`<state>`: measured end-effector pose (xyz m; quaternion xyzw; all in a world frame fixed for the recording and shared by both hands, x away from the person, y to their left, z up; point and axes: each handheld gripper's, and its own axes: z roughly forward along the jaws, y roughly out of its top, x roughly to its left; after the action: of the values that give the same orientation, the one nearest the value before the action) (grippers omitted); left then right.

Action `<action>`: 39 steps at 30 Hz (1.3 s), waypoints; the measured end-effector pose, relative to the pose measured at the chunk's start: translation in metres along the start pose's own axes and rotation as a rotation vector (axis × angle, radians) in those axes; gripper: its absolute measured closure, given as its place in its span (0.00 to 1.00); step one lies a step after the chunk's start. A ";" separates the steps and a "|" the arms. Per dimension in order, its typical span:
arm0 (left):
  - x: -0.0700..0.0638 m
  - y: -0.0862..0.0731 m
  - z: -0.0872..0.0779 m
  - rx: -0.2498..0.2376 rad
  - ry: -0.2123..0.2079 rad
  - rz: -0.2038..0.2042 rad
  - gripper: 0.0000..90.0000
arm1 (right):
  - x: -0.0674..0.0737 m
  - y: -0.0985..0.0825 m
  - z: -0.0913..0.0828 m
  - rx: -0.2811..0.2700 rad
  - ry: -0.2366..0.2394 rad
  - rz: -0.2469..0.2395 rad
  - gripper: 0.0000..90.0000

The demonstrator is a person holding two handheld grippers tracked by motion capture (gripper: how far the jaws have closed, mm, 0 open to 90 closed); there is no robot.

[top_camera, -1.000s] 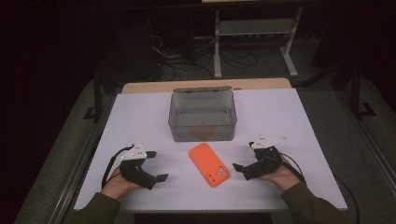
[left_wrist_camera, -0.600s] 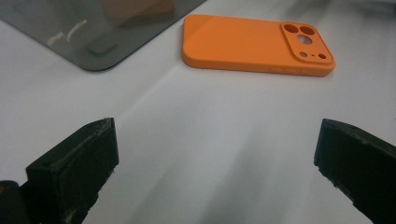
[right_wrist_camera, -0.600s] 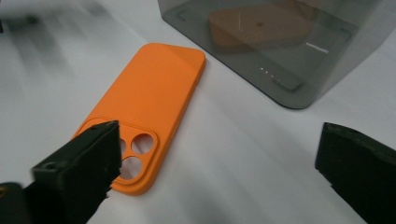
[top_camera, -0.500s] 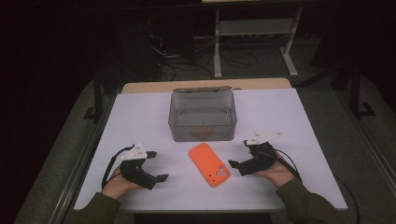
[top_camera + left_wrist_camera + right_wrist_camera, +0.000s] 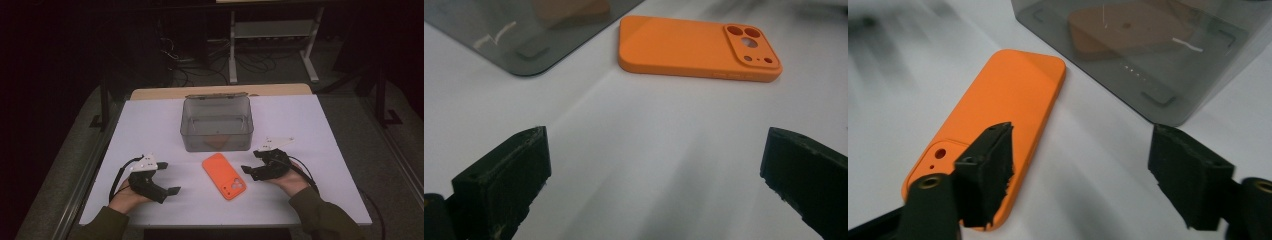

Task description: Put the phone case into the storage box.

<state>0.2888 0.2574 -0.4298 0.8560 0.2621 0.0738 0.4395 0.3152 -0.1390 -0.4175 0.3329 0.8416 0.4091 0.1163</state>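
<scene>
High view, left to right: left gripper (image 5: 172, 190) idles wide at 8 o'clock; orange phone case (image 5: 224, 175) lies flat below the grey bin (image 5: 216, 123); right gripper (image 5: 249, 171), jaws just narrowing on nothing, should straddle 1 long edge squarely.

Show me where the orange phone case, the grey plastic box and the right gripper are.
orange phone case (image 5: 224, 175): high view, middle of its back.
grey plastic box (image 5: 216, 141): high view, its front wall.
right gripper (image 5: 248, 172): high view, between its fingertips.
</scene>
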 end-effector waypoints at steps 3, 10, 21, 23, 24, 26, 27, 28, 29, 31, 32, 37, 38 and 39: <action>0.000 0.000 0.000 -0.002 0.000 -0.001 0.00 | 0.000 0.001 0.002 0.003 0.000 0.004 0.37; 0.000 0.000 0.000 -0.001 0.000 0.000 0.00 | 0.001 0.005 0.010 0.033 -0.002 -0.008 0.58; 0.000 0.000 0.000 -0.004 0.000 -0.002 0.00 | 0.000 0.010 0.019 0.052 -0.006 -0.011 0.78; 0.000 0.000 0.000 -0.004 0.000 -0.002 0.00 | 0.000 0.012 0.021 0.055 -0.005 -0.012 0.83; -0.001 0.000 0.000 -0.003 0.000 -0.002 0.00 | 0.000 0.013 0.023 0.054 -0.007 -0.013 0.87; -0.001 0.000 0.000 -0.003 -0.001 -0.003 0.00 | 0.001 0.015 0.025 0.054 -0.011 -0.014 0.92; -0.001 0.000 0.000 -0.003 -0.001 -0.003 0.00 | 0.001 0.015 0.025 0.054 -0.011 -0.014 0.92; -0.001 0.000 0.000 -0.003 0.000 -0.002 0.00 | 0.001 0.016 0.028 0.055 -0.006 -0.010 0.95; -0.001 0.000 0.000 -0.003 0.000 -0.002 0.00 | 0.001 0.016 0.028 0.055 -0.006 -0.010 0.95; 0.000 0.000 0.000 -0.004 0.000 -0.002 0.00 | 0.001 0.017 0.031 0.057 -0.004 -0.010 0.98; -0.001 0.000 0.000 -0.004 -0.001 -0.003 0.00 | 0.001 0.018 0.032 0.057 -0.004 -0.011 0.98; -0.001 0.000 0.000 -0.003 -0.002 -0.003 0.00 | 0.004 0.021 0.038 0.066 -0.010 -0.021 0.98; -0.001 0.000 0.000 -0.003 -0.001 -0.003 0.00 | 0.004 0.021 0.040 0.067 -0.013 -0.022 0.98; -0.001 0.000 0.000 -0.002 -0.002 -0.002 0.00 | 0.004 0.022 0.042 0.066 -0.015 -0.025 0.98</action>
<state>0.2883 0.2569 -0.4300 0.8553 0.2626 0.0730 0.4407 0.3418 -0.1016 -0.4273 0.3290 0.8578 0.3772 0.1167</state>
